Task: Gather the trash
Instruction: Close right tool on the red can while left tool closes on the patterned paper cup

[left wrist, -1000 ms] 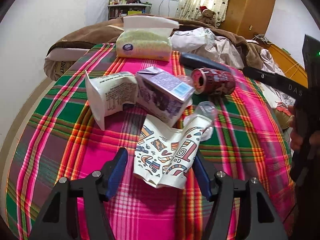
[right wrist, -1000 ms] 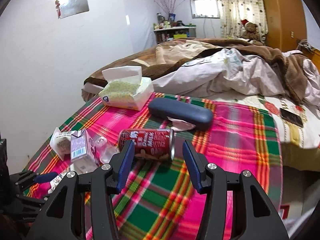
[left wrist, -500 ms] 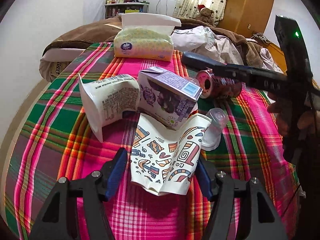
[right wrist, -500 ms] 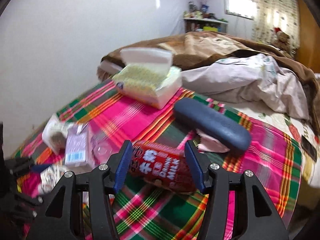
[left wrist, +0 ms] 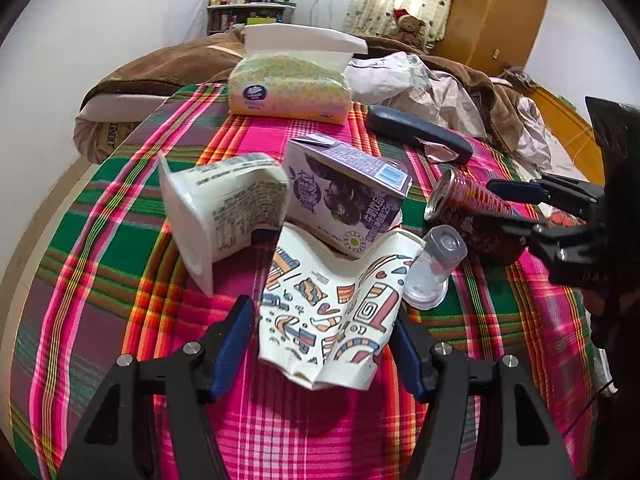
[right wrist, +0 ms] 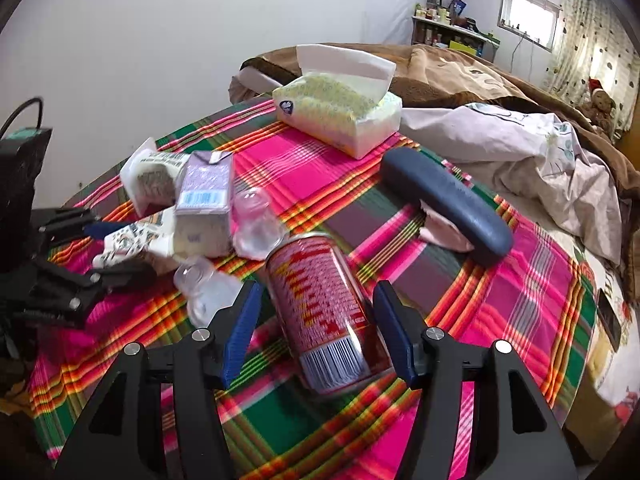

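A crushed patterned paper cup (left wrist: 336,312) lies on the plaid cloth between the open fingers of my left gripper (left wrist: 324,340). Behind it are a white yogurt cup (left wrist: 224,208), a purple carton (left wrist: 344,192) and a clear plastic cup (left wrist: 434,268). A red can (right wrist: 324,304) lies on its side between the open fingers of my right gripper (right wrist: 318,332); the can also shows in the left wrist view (left wrist: 472,216). The right gripper (left wrist: 516,204) reaches in there from the right. Neither gripper squeezes its item.
A tissue pack (right wrist: 340,116) sits at the far side of the plaid cloth (right wrist: 304,164). A dark blue case (right wrist: 444,204) lies on a pink wrapper (right wrist: 444,232). Rumpled bedding (right wrist: 520,136) lies behind, the wall to the left.
My right gripper has swung left and moved in, so the red can now lies lengthwise between its fingers. My left gripper has closed in on the paper cup.
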Tool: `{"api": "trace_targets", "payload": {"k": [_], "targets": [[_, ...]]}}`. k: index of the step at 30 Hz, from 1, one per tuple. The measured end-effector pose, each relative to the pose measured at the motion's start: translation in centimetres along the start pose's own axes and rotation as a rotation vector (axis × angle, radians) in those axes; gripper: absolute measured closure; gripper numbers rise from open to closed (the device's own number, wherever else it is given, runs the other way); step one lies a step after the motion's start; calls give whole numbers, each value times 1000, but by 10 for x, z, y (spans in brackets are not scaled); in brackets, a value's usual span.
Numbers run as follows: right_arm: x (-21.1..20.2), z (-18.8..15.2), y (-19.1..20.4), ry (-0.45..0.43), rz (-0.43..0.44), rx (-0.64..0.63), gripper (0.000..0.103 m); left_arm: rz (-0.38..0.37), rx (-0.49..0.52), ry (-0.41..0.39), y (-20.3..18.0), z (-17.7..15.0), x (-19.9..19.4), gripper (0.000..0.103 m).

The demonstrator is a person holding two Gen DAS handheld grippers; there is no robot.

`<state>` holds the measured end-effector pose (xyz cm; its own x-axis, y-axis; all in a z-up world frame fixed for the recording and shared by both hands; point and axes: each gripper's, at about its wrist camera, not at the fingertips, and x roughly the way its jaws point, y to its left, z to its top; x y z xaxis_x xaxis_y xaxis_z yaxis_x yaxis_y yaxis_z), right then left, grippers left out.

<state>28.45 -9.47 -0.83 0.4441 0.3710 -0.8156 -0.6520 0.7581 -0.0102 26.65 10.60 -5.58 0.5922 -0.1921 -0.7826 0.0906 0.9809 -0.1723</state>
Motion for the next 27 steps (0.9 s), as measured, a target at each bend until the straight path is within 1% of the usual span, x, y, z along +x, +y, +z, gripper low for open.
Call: {"api": "trace_targets", "payload": {"k": [4, 6, 8, 12, 15, 16, 17, 23, 27], "targets": [[15, -1, 4, 47, -43, -1, 43, 2, 39, 17, -5, 3, 4, 36], [17, -1, 2, 42, -45, 26, 43, -17, 45, 23, -4, 4, 5, 36], [18, -2, -2, 45, -41, 64, 43, -19, 46, 24, -3, 5, 7, 36], [17, -4, -6, 27, -31, 145, 43, -17, 47, 24, -3, 5, 7, 36], [14, -7, -8, 9, -27, 186, 43, -35, 28, 16, -2, 3, 6, 37], [15, -9, -7, 8, -30, 193, 44, -36, 24, 17, -2, 3, 5, 42], [14, -10, -7, 3, -33, 203, 44, -37, 25, 16, -3, 3, 4, 44], [8, -20, -4, -23, -52, 232, 46, -22, 28, -1, -8, -1, -3, 47], [3, -26, -6, -37, -40, 262, 46, -6, 44, -17, -15, -4, -11, 47]]}}
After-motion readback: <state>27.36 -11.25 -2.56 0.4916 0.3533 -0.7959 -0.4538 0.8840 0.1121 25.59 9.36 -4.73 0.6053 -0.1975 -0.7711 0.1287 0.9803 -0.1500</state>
